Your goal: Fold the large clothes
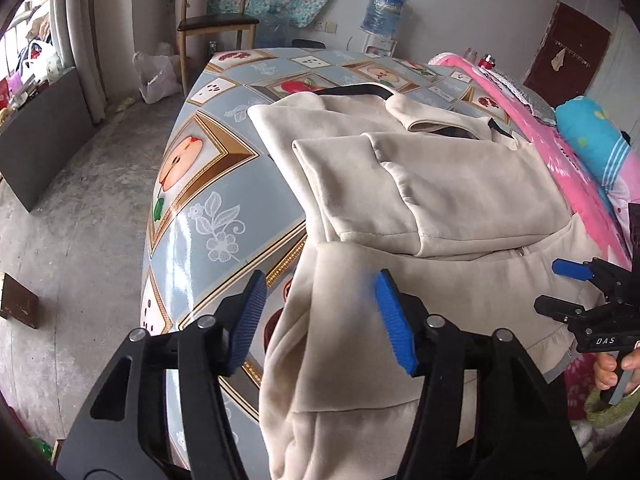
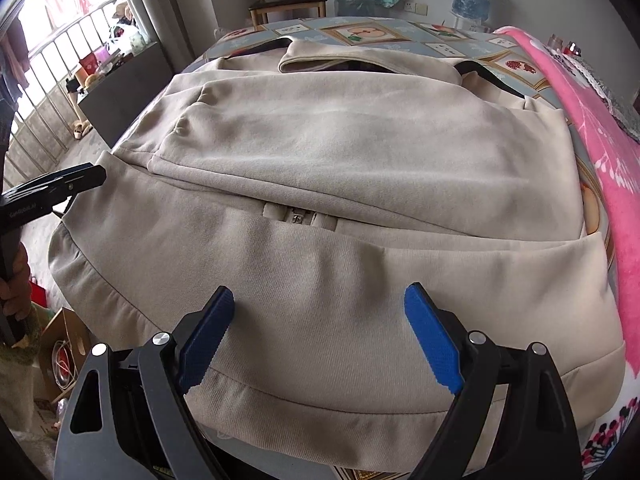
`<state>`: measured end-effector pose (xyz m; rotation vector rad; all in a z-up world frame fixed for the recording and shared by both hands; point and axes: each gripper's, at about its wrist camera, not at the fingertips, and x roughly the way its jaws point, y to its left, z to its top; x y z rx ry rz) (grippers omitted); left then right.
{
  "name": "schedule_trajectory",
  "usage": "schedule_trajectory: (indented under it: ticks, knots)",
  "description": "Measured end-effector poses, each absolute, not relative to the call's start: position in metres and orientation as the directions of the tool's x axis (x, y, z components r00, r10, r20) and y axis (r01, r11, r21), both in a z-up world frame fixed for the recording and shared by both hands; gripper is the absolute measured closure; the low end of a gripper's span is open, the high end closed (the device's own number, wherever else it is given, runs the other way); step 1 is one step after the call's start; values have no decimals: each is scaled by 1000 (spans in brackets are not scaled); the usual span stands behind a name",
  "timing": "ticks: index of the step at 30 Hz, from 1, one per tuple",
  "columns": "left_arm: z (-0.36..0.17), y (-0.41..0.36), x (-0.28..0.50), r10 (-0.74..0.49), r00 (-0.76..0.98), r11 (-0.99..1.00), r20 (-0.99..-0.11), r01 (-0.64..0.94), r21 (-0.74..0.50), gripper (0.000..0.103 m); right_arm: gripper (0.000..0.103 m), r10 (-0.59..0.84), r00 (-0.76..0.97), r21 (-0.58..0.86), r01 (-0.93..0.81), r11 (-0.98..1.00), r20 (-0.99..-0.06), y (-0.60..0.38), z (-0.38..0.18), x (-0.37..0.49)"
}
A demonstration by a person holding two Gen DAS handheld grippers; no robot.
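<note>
The cream jacket [image 2: 320, 168] lies half-folded on the tabletop [image 1: 208, 184], soft, thick and floppy, best pinched at its near hem corners, where the left tongs [image 1: 320, 320] and right tongs [image 2: 320, 336] both gape, gripping nothing.

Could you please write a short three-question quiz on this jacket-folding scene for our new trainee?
1. True or false: the sleeves of the jacket are already folded across its front.
2. Which part of the jacket lies between the fingers of the left gripper? A) collar B) hem corner C) zipper
3. What covers the table under the jacket?

Key
1. True.
2. B: the hem corner that hangs over the table edge; the pads do not yet press it.
3. A glossy tablecloth with framed fruit pictures. The right gripper stands open over the hem.
</note>
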<state>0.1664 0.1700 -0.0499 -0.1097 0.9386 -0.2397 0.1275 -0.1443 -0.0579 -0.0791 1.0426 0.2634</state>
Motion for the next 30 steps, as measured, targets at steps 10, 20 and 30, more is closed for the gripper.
schedule_trajectory:
  ticks: [10,20,30]
  knots:
    - [-62,177,196,-412,454,911,-790,219,-350,62,18,178,474,58,-258,964,-862,-144,-58,128]
    - [-47,168,183,-394,504,916,-769,289,-280,87,18,190,471,84,-238,968,-862,-148,-52,129]
    - [6,140,134,-354,623,913,-698,393,-111,95,18,603,385,554,-243,796,-699,-151,-4,133]
